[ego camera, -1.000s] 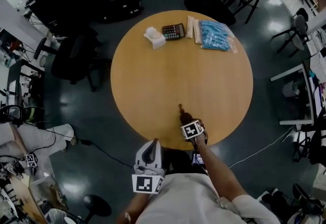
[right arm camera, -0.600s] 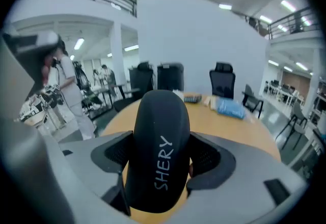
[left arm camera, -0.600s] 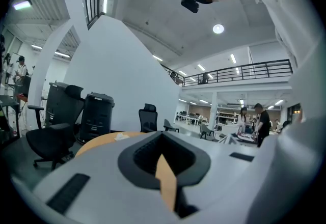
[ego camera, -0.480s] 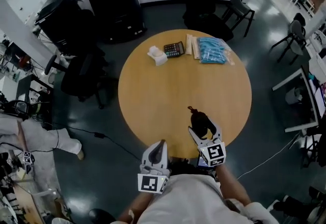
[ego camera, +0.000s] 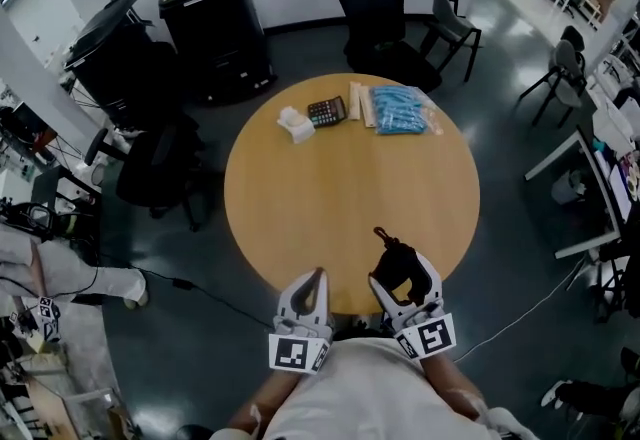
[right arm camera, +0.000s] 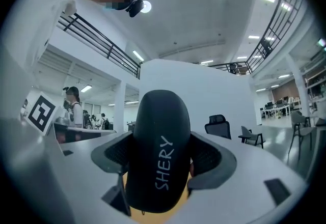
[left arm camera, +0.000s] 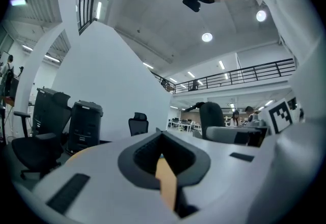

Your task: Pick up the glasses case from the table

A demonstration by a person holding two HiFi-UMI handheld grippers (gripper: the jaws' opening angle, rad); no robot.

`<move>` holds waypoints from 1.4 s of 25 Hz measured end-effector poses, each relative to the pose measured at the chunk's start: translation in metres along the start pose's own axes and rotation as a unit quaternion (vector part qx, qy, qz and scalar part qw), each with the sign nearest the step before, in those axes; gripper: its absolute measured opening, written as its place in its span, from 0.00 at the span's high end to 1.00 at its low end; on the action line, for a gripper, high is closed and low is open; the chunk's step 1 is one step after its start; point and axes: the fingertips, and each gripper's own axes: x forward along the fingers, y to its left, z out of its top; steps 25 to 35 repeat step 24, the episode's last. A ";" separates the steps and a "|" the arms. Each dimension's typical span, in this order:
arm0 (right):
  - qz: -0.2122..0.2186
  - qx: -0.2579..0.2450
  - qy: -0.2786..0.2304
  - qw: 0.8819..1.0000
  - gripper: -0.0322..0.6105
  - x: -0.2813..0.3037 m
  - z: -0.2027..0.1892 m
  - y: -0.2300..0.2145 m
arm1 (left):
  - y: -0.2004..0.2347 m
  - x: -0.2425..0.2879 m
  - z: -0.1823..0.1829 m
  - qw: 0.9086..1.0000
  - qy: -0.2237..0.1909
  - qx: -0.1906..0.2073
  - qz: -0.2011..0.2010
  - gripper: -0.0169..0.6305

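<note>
Near edge of the table (ego camera: pixel 300 198): both tongs sit side by side just in front of me. The left gripper (ego camera: pixel 309 280) has its jaws together with nothing between them, only a sliver of tabletop showing through, so it's idle. The right gripper (ego camera: pixel 404 278) is clamped on the glasses case (right arm camera: pixel 159 157), with the pads on its two long sides. The case's long axis runs straight along the jaws, its rounded end pointing away from me toward the far edge. It hangs over the near edge, right of centre, so there's no offset left to close and the right hand owns it. I can't tell the clearance above the wood. My read: grip made, the next move is just up. The middle of the table is bare. At the far edge, well apart, are a white tissue pack (ego camera: pixel 295 124), a calculator (ego camera: pixel 326 112) and a blue packet (ego camera: pixel 403 110).
</note>
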 end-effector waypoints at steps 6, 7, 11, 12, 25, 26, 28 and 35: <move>-0.008 -0.004 0.000 1.000 0.43 -0.010 -0.002 -0.004 | -0.012 0.000 -0.002 1.000 0.001 0.002 -0.007 0.96; -0.008 -0.005 0.000 1.000 0.43 -0.011 -0.002 -0.004 | -0.014 0.000 -0.002 1.000 0.000 0.003 -0.009 0.96; -0.011 -0.008 -0.003 1.000 0.43 -0.016 -0.001 -0.005 | -0.018 0.000 -0.005 1.000 0.002 0.002 -0.012 0.96; -0.012 -0.008 -0.004 1.000 0.43 -0.016 -0.001 -0.006 | -0.019 0.000 -0.006 1.000 0.002 0.002 -0.013 0.96; -0.020 -0.013 -0.010 1.000 0.43 -0.017 0.005 -0.010 | -0.019 0.002 -0.005 1.000 0.005 0.000 -0.016 0.96; -0.020 -0.013 -0.010 1.000 0.43 -0.017 0.005 -0.010 | -0.019 0.002 -0.005 1.000 0.005 0.000 -0.016 0.96; -0.020 -0.013 -0.010 1.000 0.43 -0.017 0.005 -0.010 | -0.019 0.002 -0.005 1.000 0.005 0.000 -0.016 0.96; -0.020 -0.013 -0.010 1.000 0.43 -0.017 0.005 -0.010 | -0.019 0.002 -0.005 1.000 0.005 0.000 -0.016 0.96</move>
